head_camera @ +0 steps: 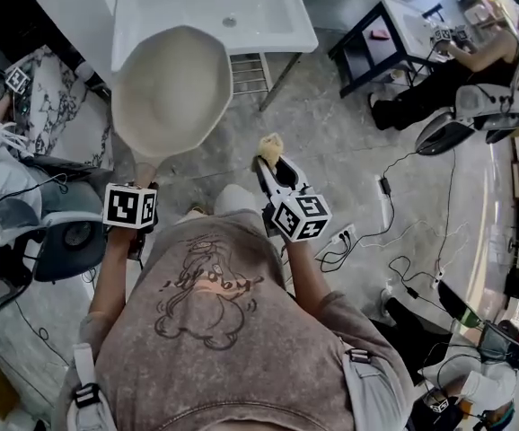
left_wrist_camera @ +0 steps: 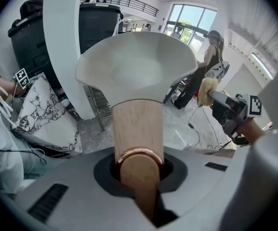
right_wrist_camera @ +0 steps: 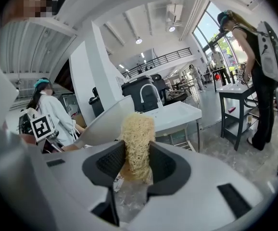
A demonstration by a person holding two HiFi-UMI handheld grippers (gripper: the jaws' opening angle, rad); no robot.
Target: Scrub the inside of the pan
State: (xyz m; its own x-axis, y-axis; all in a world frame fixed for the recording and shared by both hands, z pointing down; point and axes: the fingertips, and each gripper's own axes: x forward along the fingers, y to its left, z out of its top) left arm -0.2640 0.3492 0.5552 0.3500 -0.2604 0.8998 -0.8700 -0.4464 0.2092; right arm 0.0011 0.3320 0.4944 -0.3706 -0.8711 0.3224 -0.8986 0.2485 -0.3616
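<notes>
A cream-white pan [head_camera: 171,90] is held up in the air in front of the sink, its inside facing up. Its wooden handle [left_wrist_camera: 138,138] runs into my left gripper [head_camera: 138,206], which is shut on it. The pan [left_wrist_camera: 136,66] fills the upper middle of the left gripper view. My right gripper [head_camera: 273,162] is shut on a yellow fibrous scrubber [head_camera: 269,146], held to the right of the pan and apart from it. In the right gripper view the scrubber [right_wrist_camera: 137,146] stands upright between the jaws, with the pan [right_wrist_camera: 105,124] just left of it.
A white sink [head_camera: 210,12] on a metal frame stands just beyond the pan. A marble-patterned surface [head_camera: 48,101] lies at the left. Cables and a power strip [head_camera: 340,241] trail on the floor at the right. Other people work at a dark table [head_camera: 390,34] far right.
</notes>
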